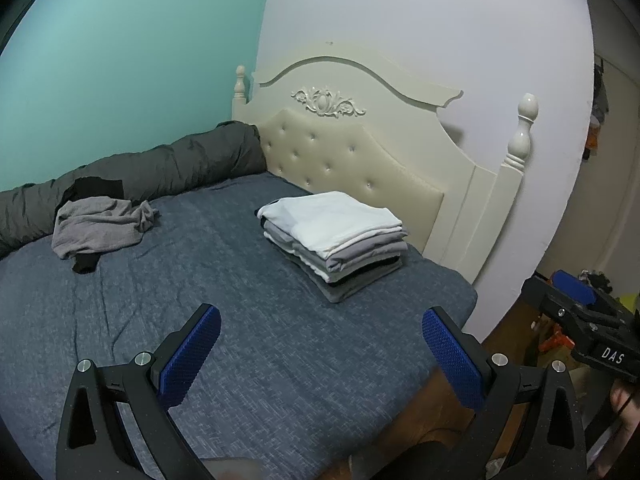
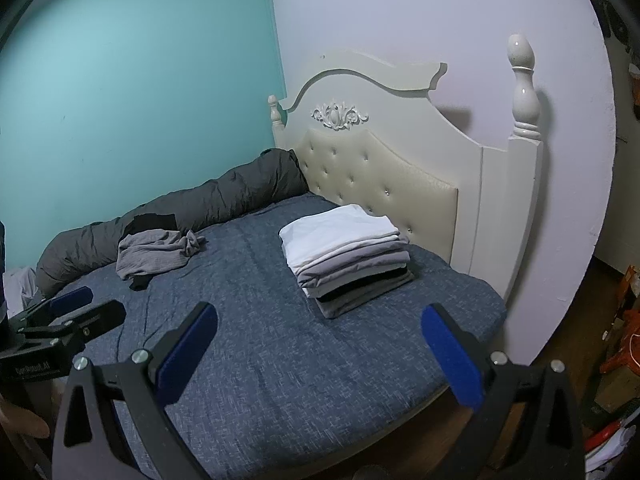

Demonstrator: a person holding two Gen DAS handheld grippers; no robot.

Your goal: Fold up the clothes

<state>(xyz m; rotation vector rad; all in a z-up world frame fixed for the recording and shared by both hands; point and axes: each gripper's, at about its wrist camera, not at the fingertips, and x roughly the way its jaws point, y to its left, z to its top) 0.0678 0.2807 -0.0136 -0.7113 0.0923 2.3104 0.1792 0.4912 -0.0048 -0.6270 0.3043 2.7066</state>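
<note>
left gripper (image 1: 320, 344): spread, holds nothing | right gripper (image 2: 320, 344): spread, holds nothing | folded pile (image 1: 334, 238): near headboard (image 1: 352, 152) | crumpled grey shirt (image 1: 100, 224): far from headboard

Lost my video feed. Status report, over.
Left claw open, right claw open, both empty. Crumpled grey garment unfolded beside folded clothes stack. Nothing in the way.

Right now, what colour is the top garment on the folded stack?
White; the top garment shows best in the right wrist view.
</note>
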